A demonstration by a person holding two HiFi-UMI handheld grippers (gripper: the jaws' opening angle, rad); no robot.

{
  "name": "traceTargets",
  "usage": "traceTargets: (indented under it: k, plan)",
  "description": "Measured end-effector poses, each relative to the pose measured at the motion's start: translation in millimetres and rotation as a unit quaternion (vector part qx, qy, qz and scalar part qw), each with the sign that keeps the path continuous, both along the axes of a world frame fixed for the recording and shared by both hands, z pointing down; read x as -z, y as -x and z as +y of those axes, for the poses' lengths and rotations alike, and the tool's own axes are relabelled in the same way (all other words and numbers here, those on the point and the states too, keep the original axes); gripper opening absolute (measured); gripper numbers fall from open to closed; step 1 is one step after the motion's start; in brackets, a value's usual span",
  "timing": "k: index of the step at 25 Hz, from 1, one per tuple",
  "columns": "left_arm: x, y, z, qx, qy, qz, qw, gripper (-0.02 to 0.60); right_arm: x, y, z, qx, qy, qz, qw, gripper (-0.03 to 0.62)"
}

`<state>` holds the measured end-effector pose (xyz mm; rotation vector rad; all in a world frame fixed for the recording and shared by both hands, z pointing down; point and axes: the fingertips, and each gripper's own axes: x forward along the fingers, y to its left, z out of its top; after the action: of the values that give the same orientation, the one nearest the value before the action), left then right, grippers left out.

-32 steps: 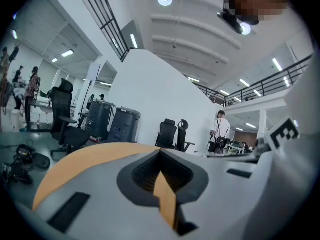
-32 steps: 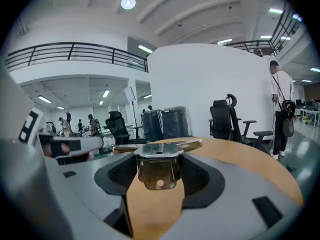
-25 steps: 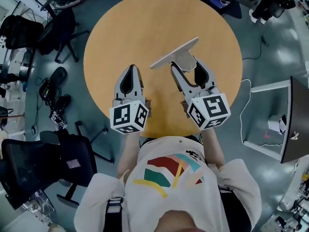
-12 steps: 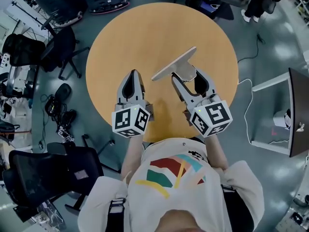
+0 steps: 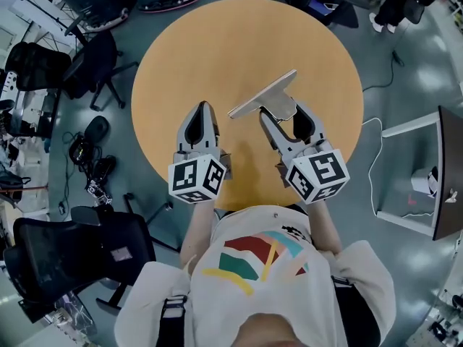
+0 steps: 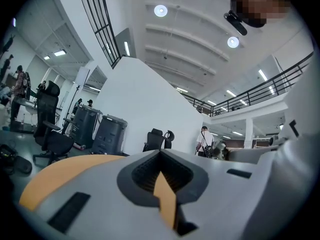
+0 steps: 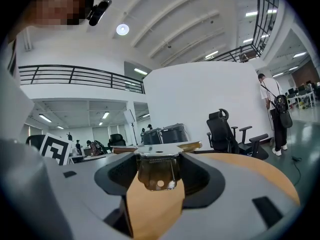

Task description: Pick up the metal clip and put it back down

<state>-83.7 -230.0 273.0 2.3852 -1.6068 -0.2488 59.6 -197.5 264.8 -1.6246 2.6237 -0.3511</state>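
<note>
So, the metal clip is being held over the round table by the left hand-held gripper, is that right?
Not quite: the right hand-held gripper holds the metal clip over the round table, its jaws closed on it. The right gripper view shows this.

One table [image 5: 239, 42], one metal clip [image 5: 262, 94], two grippers (left gripper [image 5: 200, 108], right gripper [image 5: 282, 114]) and perhaps three office chairs [image 5: 54, 255].

A round wooden table [image 5: 246, 42] fills the upper middle of the head view, on a glossy grey floor [image 5: 405, 100]. A black office chair [image 5: 94, 53] stands at upper left, a mesh chair [image 5: 61, 255] at lower left. The gripper views show a tall white wall [image 6: 150, 101], round ceiling lights [image 6: 160, 10] and a balcony railing [image 7: 75, 76].
</note>
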Motion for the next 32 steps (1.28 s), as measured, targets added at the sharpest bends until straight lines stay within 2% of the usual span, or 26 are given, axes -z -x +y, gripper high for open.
traceTargets:
  k: [7, 12, 18, 21, 24, 27, 32]
  plan:
    - [-22.5, 4.7, -19.3, 0.0, 0.022, -0.01, 0.9997, 0.043, -38.2, 1.5, -57.8, -0.001, 0.035, 0.016, 0.999, 0.281]
    - [-56.4, 5.5, -48.6, 0.001, 0.057, -0.024, 0.998, 0.043, -94.0, 4.4, -139.8, 0.0, 0.079, 0.04, 0.996, 0.281]
    - [-107.9, -3.8, -94.9, -0.015, 0.106, -0.04, 0.9935, 0.043, -163.3, 3.6, -261.3, 0.005, 0.137, 0.064, 0.988, 0.281]
    - [-134.2, -10.6, -123.9, -0.028, 0.13, -0.036, 0.9904, 0.043, -195.4, 8.4, -318.4, 0.012, 0.157, 0.087, 0.984, 0.281]
    - [-163.0, -8.2, -143.6, -0.02, 0.163, -0.031, 0.986, 0.043, -235.0, 21.9, -357.7, 0.021, 0.185, 0.097, 0.978, 0.281]
    - [-180.8, -4.1, -165.6, 0.002, 0.17, -0.022, 0.9851, 0.043, -270.8, 23.5, -397.4, 0.021, 0.207, 0.1, 0.973, 0.281]
    - [-204.1, -4.9, -186.4, 0.01, 0.188, -0.009, 0.982, 0.043, -300.3, 8.1, -439.5, -0.006, 0.211, 0.147, 0.966, 0.279]
